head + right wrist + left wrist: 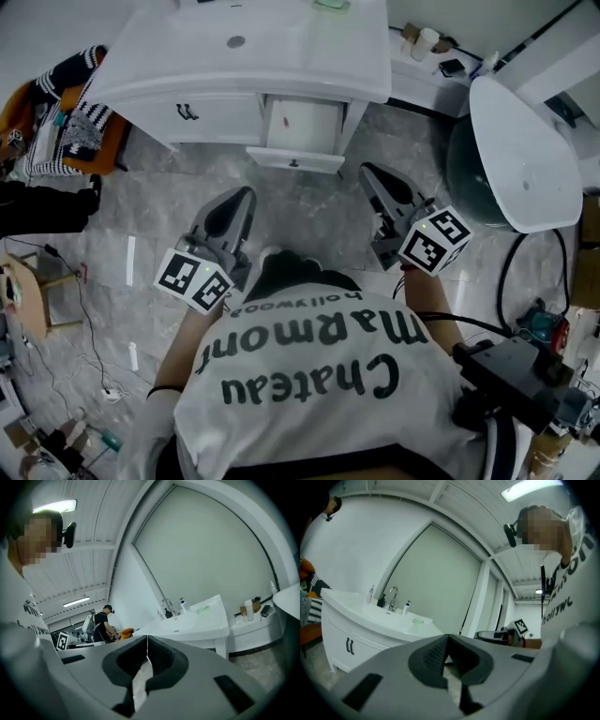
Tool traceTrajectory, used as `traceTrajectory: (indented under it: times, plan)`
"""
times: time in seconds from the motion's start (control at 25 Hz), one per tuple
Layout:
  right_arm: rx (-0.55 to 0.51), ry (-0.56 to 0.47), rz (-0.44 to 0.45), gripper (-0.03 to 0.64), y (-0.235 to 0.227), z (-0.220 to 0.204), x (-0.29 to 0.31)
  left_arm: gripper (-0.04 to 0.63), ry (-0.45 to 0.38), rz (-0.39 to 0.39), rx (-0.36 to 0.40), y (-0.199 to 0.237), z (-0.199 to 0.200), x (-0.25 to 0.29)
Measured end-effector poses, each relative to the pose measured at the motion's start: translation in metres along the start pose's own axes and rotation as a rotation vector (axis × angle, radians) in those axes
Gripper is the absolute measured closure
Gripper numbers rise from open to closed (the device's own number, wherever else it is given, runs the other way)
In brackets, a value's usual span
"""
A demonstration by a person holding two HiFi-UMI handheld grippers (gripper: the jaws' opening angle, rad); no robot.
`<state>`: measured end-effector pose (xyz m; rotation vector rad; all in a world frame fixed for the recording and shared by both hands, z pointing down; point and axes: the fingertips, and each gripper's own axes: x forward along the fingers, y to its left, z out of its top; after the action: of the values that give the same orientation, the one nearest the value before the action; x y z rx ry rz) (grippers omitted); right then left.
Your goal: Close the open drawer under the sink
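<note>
the right gripper (pixel 147 649) is seen with jaws pressed together and empty; beyond its fingertips a white sink (pixel 197 623) is seen.

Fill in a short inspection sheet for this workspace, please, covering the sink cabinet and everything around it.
Surface: grey marbled floor.
Job's things: drawer under the sink stands pulled out; cabinet door beside it is shut.
Clutter: striped clothes left of the cabinet; pump bottle by the tap.
Grippers: left gripper and right gripper both shut, empty, short of the drawer.
Cables: thin lead on the floor at left; black cable at right.
Surroundings: white rounded fixture at right; another person in the background.
</note>
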<state>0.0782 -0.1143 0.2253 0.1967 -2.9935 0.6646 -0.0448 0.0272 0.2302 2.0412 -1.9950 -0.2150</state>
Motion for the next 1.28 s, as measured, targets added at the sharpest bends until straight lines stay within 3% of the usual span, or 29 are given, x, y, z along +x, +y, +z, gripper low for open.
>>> traceTrajectory:
  times: [0.2, 0.36, 0.52, 0.88, 1.08, 1.16, 1.2, 1.28]
  plan:
    - [0.054, 0.028, -0.019, 0.604, -0.016, -0.021, 0.003, 0.588, 0.043, 0.028, 0.008, 0.010, -0.023, 0.019]
    - [0.093, 0.056, -0.058, 0.604, -0.032, -0.037, -0.004, 0.588, 0.049, 0.001, -0.044, 0.012, -0.041, 0.030]
    - [0.092, 0.059, -0.090, 0.604, -0.064, -0.045, 0.011, 0.588, 0.094, -0.020, -0.029, 0.032, -0.070, 0.064]
    - [0.152, 0.059, -0.161, 0.604, -0.121, -0.083, 0.026, 0.586, 0.212, -0.002, -0.010, 0.071, -0.167, 0.116]
    - [0.166, 0.059, -0.186, 0.604, -0.148, -0.111, 0.041, 0.584, 0.295, 0.029, 0.047, 0.109, -0.227, 0.133]
    - [0.171, 0.060, -0.199, 0.604, -0.158, -0.124, 0.042, 0.541, 0.320, 0.039, 0.045, 0.122, -0.252, 0.139]
    - [0.176, 0.060, -0.207, 0.604, -0.163, -0.131, 0.040, 0.463, 0.331, 0.038, 0.038, 0.126, -0.265, 0.143]
    - [0.190, 0.064, -0.224, 0.604, -0.173, -0.145, 0.035, 0.442, 0.352, 0.034, 0.047, 0.131, -0.288, 0.153]
